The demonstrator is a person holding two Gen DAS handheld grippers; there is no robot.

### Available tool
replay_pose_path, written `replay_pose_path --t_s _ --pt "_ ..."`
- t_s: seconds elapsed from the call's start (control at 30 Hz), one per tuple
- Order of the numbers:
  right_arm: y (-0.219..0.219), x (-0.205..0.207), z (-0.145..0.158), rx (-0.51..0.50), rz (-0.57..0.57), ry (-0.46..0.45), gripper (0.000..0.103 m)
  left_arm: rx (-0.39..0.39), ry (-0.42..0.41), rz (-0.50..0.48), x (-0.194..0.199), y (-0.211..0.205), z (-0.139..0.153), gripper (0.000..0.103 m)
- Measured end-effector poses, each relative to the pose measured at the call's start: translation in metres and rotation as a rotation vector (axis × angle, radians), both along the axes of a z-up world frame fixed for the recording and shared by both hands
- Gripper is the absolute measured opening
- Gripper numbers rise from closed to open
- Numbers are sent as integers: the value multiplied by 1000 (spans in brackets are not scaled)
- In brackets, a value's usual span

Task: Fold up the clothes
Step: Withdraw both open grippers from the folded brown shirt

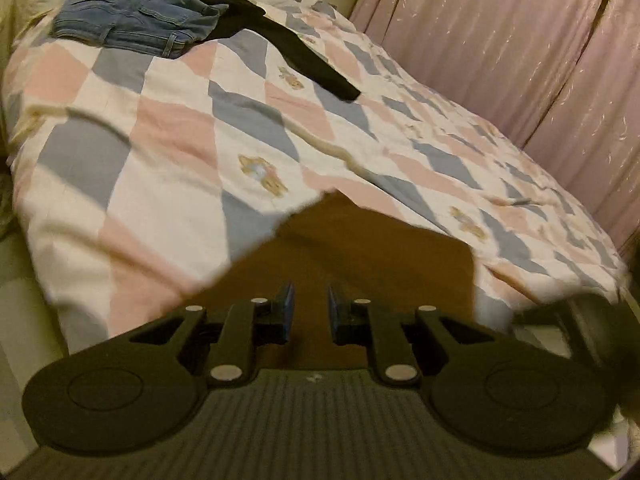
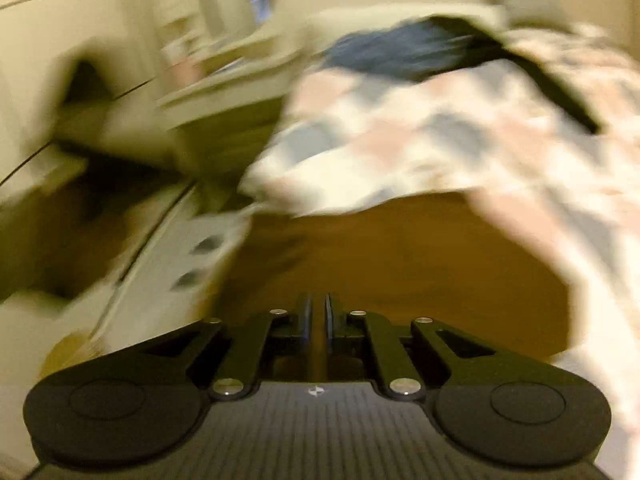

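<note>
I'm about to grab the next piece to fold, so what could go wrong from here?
1. The black garment lies across the jeans at the far end of the quilt, so pulling one may drag and muss the other.
2. Both sit far from the left gripper, so a long reach may rumple the quilt.
3. The right view is heavily blurred; the right gripper looks almost closed, and a fast move could snag bedding.
</note>
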State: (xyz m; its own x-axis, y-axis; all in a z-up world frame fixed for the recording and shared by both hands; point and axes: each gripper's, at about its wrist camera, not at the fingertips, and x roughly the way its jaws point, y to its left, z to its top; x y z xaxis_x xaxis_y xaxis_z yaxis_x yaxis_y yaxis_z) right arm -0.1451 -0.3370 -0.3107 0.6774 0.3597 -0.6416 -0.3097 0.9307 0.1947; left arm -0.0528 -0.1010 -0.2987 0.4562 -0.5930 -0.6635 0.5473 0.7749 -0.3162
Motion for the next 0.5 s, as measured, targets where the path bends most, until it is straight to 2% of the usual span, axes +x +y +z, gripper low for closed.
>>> replay_pose_path --t_s 0.03,0.1,0.17,0.2,0.23,0.3,0.37,0.43,0.5 --pt "-10 7 -1 -24 -25 -15 17 4 -7 -9 -15 -3 -1 13" --pt "-24 19 -13 -100 -22 -41 17 37 -26 -40 -44 -12 -10 15" --pt "-42 28 -31 -152 -15 -25 29 176 -54 -63 -66 -22 -33 16" --pt "-52 31 -36 -140 -22 -13 29 228 -70 -65 -73 -23 -41 13" --pt "-59 33 -36 -156 -56 -7 27 250 -76 -57 -78 -22 -41 13" --pt "-70 32 -22 -160 -122 -20 21 252 -80 -18 -83 -17 -29 12" --pt "-77 21 -6 -104 -159 -48 24 220 -79 34 -90 -13 -12 13" --pt "-73 8 4 -57 -134 -58 24 173 -67 57 -98 -13 2 13" --pt "-62 -2 0 -65 -79 -39 24 153 -48 64 -109 -23 4 13"
